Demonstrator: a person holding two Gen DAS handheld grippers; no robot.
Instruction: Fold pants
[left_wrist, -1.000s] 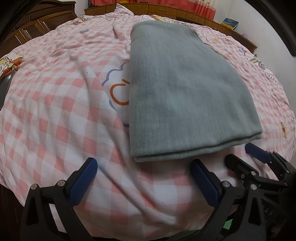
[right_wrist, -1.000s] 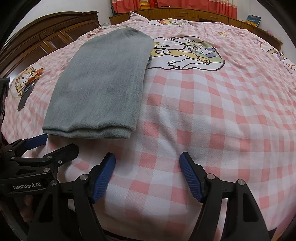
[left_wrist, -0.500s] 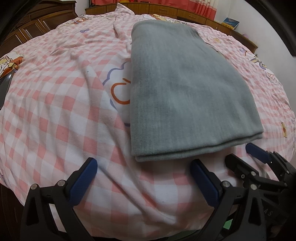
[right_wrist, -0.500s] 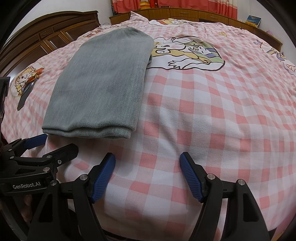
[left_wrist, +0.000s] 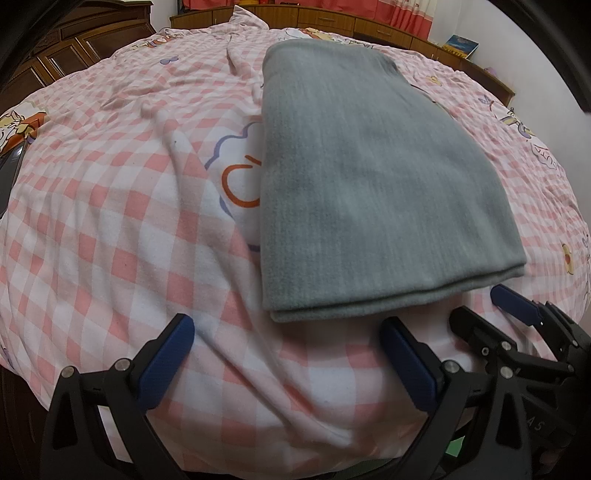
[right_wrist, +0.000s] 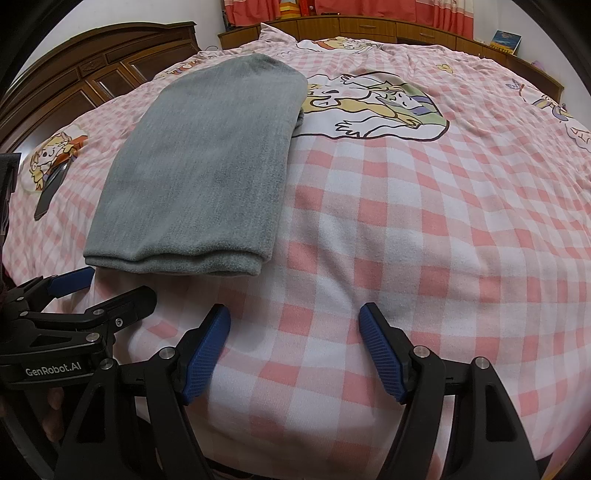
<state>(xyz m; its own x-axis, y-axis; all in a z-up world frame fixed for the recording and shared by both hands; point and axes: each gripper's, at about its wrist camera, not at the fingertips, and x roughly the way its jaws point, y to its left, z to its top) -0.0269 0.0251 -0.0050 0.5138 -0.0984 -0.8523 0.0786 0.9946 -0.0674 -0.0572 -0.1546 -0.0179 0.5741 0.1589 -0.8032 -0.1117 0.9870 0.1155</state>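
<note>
"GenRobot.AI" on left claw (right_wrist: 118, 295)

Pink checked bedsheet (right_wrist: 406, 229) with cartoon prints — dark wooden wardrobe (right_wrist: 92, 77) behind, red curtains (right_wrist: 258, 11).

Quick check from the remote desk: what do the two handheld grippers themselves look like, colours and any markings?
Both match: the left gripper and right gripper have black angular frames with silver pivot bolts and two fingers faced with ribbed blue pads. The left gripper's body, seen from the right wrist camera, carries white "GenRobot.AI" lettering. No cables show.
</note>
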